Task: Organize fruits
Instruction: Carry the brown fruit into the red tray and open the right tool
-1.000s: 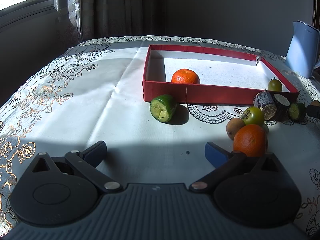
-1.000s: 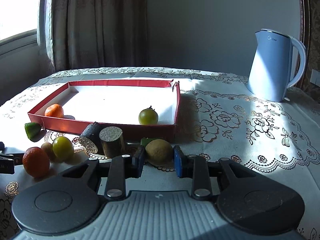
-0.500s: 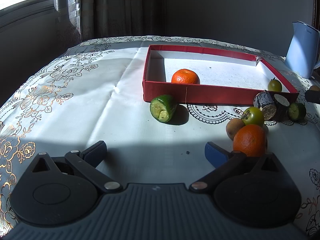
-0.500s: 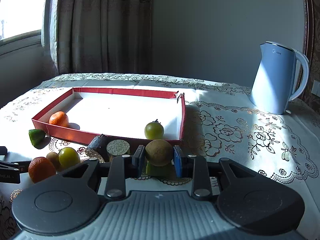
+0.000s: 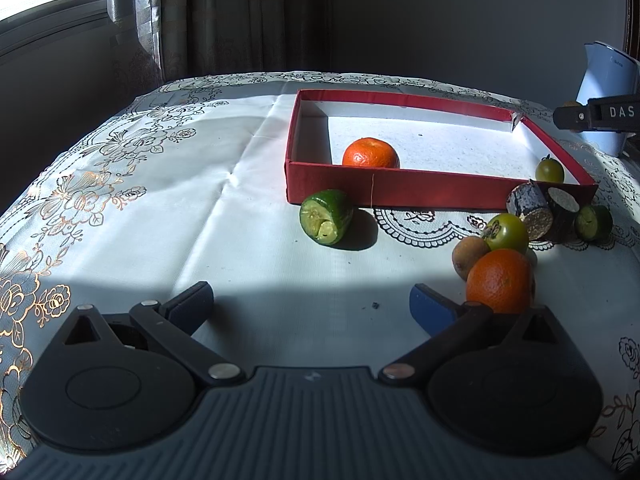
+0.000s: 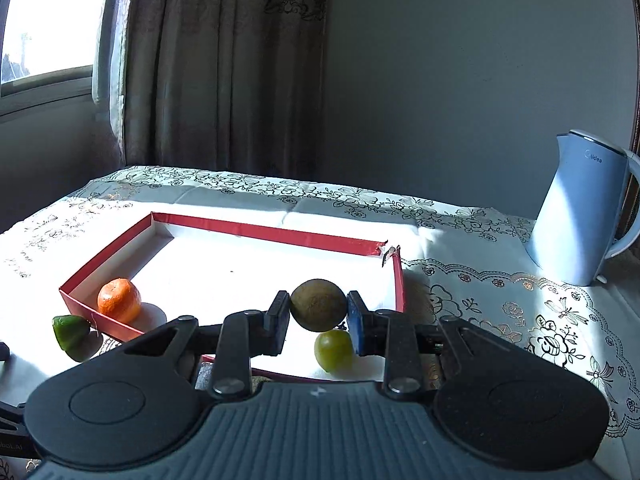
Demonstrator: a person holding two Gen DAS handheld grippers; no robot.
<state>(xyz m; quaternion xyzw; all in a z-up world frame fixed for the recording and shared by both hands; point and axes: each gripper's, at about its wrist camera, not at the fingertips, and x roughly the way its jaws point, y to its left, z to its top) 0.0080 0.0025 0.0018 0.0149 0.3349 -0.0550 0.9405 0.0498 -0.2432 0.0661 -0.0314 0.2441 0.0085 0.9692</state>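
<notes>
Over red tray (image 6: 394, 276), right gripper (image 6: 319, 314) fingers (image 6: 279, 316) clamp brown fruit (image 6: 318, 304).

A brown kiwi (image 6: 318, 305) hangs above the red tray (image 6: 256, 231) (near its right wall), where an orange tangerine (image 6: 119, 299) and a green tomato (image 6: 334, 349) sit.

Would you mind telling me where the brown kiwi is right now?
In the right wrist view, the brown kiwi is clamped in the right gripper, raised over the red tray, just above the green tomato inside.
</notes>
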